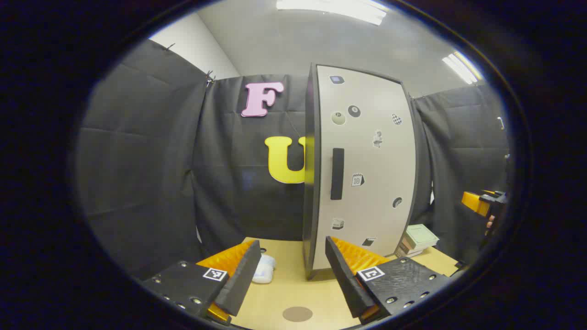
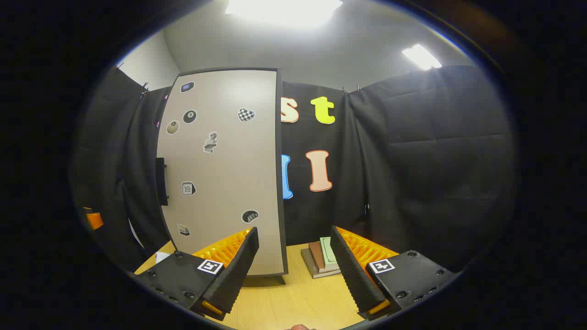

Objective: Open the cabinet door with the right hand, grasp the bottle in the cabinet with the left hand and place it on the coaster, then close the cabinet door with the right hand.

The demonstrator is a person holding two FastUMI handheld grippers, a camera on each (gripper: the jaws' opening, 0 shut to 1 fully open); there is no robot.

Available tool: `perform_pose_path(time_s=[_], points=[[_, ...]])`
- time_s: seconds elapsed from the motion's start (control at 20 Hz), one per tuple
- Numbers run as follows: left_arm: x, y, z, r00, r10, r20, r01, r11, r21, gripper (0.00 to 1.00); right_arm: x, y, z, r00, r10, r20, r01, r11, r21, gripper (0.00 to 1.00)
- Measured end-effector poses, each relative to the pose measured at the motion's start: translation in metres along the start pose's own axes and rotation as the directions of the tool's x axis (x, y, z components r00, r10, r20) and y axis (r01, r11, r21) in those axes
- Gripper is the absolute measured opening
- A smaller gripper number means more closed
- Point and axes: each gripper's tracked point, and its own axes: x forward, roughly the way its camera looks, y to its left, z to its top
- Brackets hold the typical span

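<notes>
The tall cabinet [image 1: 367,151] stands on the wooden table with its pale grey, sticker-covered door [image 2: 224,174] shut, hiding the inside. A black vertical handle [image 1: 337,174] sits near the door's left edge; in the right gripper view the handle [image 2: 160,181] is at the door's far left. A round brown coaster [image 1: 297,314] lies on the table just in front of my left gripper [image 1: 292,243], which is open and holds nothing, a short way before the cabinet. My right gripper [image 2: 294,231] is open too, facing the cabinet's right edge.
A stack of books [image 2: 321,256] lies right of the cabinet, also books [image 1: 417,240]. A crumpled white object [image 1: 263,270] rests left of the cabinet's foot. Black cloth walls close in the table [image 2: 293,302] on all sides.
</notes>
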Motion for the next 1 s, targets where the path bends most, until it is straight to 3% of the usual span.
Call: perform_pose_path(time_s=[0.1,0.25,0.35,0.5,0.65,1.0], points=[[0.001,0.005,-0.003,1.000,0.013,0.008,-0.012,0.999,-0.032,0.89,0.000,0.006,0.005,1.000,0.023,0.007,-0.023,0.999,-0.026,0.99],[0.000,0.015,-0.029,0.999,0.037,-0.034,-0.040,0.996,-0.077,0.87,-0.002,0.013,0.006,0.999,0.044,-0.004,-0.044,0.998,-0.052,0.95],[-0.003,0.017,-0.037,0.997,0.037,-0.061,-0.042,0.996,-0.085,0.87,-0.003,0.015,0.007,0.998,0.054,-0.024,-0.056,0.997,-0.050,1.00],[-0.006,0.008,-0.030,0.999,0.016,-0.047,-0.020,0.998,-0.068,0.89,-0.002,0.010,0.016,0.998,0.064,0.003,-0.064,0.998,-0.010,1.00],[-0.007,-0.003,-0.015,0.999,0.039,-0.020,-0.040,0.998,-0.042,0.87,0.001,-0.001,0.021,0.998,0.059,0.020,-0.058,0.997,-0.047,1.00],[-0.010,-0.017,0.009,0.998,0.060,0.025,-0.060,0.998,-0.004,0.85,0.014,0.003,0.018,0.992,0.122,0.010,-0.122,0.992,-0.037,1.00]])
